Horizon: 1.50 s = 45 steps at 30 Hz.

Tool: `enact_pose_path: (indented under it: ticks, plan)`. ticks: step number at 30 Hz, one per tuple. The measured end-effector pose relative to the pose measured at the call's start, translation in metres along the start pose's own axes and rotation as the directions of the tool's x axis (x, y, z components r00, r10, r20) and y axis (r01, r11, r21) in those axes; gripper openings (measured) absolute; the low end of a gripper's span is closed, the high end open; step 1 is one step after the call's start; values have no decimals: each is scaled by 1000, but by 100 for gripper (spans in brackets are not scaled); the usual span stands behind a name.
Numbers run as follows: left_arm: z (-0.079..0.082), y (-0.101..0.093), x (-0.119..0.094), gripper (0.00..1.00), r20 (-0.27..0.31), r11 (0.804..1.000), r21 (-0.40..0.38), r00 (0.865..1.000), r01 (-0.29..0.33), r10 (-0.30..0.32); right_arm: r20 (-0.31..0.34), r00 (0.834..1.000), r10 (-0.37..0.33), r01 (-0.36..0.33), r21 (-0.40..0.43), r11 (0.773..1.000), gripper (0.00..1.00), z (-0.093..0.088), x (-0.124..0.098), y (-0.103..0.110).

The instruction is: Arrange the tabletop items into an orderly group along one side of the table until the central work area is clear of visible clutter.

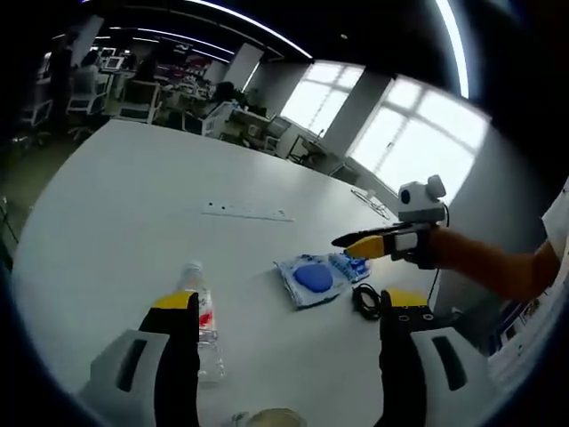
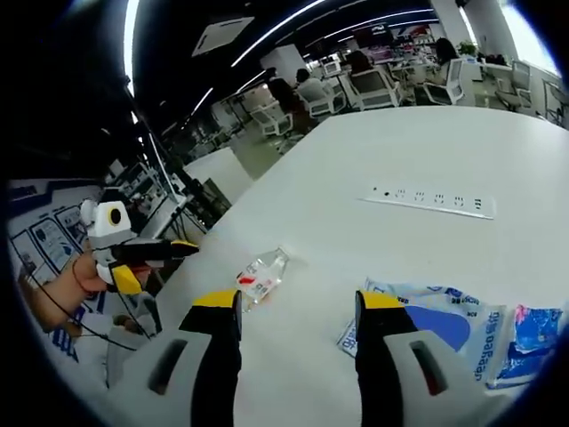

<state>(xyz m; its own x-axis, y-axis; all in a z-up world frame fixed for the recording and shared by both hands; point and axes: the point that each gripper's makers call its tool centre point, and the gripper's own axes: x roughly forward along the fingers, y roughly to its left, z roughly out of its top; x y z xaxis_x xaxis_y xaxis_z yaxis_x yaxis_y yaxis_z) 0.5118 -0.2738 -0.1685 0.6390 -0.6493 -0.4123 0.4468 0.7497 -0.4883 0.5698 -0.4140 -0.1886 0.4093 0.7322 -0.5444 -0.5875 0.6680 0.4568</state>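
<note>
Your 2 grippers hang over a broad, smooth white table in an open-plan office, with desks and chairs beyond its far rim.

A clear plastic bottle with a white cap and a red-and-white label lies on its side, flat on the tabletop; in the left gripper view its lower end runs behind your left gripper's near jaw, though you cannot tell whether they touch. Near it lies a crinkled, glossy plastic packet with a round blue shape inside, and a smaller blue-printed packet lies just beside it or partly on it. A coiled black cable lies close to the packets, towards the table's near edge. A long, flat white power strip sits farther out, well apart from the rest.

Bare tabletop spreads wide around the power strip and off to the far rim.

Your left gripper's black, yellow-tipped jaws stand wide apart, with nothing gripped. In the right gripper view, your right gripper is likewise spread and holds nothing, with the bottle just beyond one jaw tip and the blue-filled packet behind the other.
</note>
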Motion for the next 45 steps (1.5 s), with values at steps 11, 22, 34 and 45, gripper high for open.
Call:
enact_pose_path:
  ticks: [11,22,34,45]
  plan:
    - [-7,22,-33,85,20,999,-37,1000,-20,21,-21,998,63,-62,40,997,50,-4,35,21]
    - [-13,38,-53,85,33,998,-57,999,-35,37,-31,990,135,-130,118,984,49,-2,77,36]
    - [-14,48,-62,84,54,997,-75,998,-28,32,-39,984,172,-158,247,956,45,-7,122,38]
    - [-20,50,-61,84,61,995,-97,998,-3,9,-41,981,188,-158,388,908,43,-10,158,32]
